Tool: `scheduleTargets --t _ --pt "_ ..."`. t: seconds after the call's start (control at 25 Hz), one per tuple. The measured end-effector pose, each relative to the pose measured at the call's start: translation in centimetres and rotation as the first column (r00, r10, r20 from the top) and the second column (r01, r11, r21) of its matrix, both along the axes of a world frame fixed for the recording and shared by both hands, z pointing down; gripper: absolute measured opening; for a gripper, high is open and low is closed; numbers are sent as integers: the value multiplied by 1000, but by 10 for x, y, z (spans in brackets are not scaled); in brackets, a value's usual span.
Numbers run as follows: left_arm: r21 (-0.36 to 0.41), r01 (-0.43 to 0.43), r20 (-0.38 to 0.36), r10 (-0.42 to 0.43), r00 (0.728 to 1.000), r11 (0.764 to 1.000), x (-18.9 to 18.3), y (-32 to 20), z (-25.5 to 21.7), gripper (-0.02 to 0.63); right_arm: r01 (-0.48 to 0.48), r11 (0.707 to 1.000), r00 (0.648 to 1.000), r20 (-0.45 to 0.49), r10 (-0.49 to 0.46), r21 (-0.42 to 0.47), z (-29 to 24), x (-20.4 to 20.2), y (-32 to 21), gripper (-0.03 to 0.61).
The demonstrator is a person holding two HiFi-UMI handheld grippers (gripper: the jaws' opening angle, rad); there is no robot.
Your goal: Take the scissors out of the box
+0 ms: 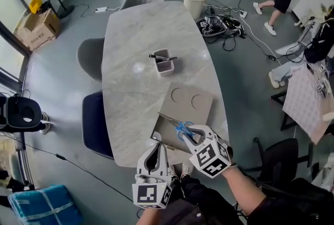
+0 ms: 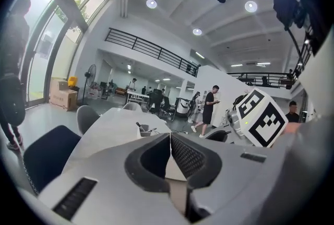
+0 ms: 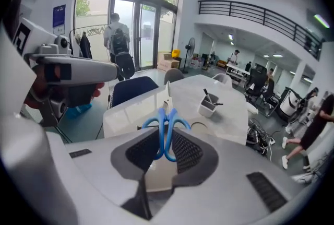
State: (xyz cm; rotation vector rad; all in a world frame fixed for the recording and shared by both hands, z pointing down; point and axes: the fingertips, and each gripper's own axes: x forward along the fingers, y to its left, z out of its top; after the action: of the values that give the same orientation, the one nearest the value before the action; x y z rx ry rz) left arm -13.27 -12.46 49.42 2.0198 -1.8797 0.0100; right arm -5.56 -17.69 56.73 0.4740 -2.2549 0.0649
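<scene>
One pair of scissors (image 3: 166,126) clamped by blue handles in right gripper (image 1: 191,133) fingers, over open box (image 1: 166,133) at near edge of surface (image 1: 135,51). Left gripper (image 1: 155,147) fingers together, empty, beside box.

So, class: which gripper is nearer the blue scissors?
Right. The right gripper grips the scissors by the handles; the left gripper, shut, sits apart to their left.

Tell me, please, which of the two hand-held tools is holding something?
The right tool: it is shut on the blue-handled metal scissors, while the left tool is shut with nothing between its jaws.
</scene>
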Motion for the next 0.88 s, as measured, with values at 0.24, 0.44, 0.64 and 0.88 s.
scheduleTargets --t 0.24,0.44,0.64,0.88 --pt "66 -17 32 15 999 998 5 -2 -35 17 -37 997 995 100 31 66 -46 7 1 75" --pt "116 -23 56 16 998 993 5 -3 -63 17 -94 988 977 204 67 125 -85 16 3 75" --pt "168 -30 81 17 997 985 2 -7 -90 17 -134 977 946 316 77 163 -114 19 1 75" --pt "215 -23 87 4 996 976 3 -5 -107 17 -188 963 907 411 95 191 -133 30 4 75"
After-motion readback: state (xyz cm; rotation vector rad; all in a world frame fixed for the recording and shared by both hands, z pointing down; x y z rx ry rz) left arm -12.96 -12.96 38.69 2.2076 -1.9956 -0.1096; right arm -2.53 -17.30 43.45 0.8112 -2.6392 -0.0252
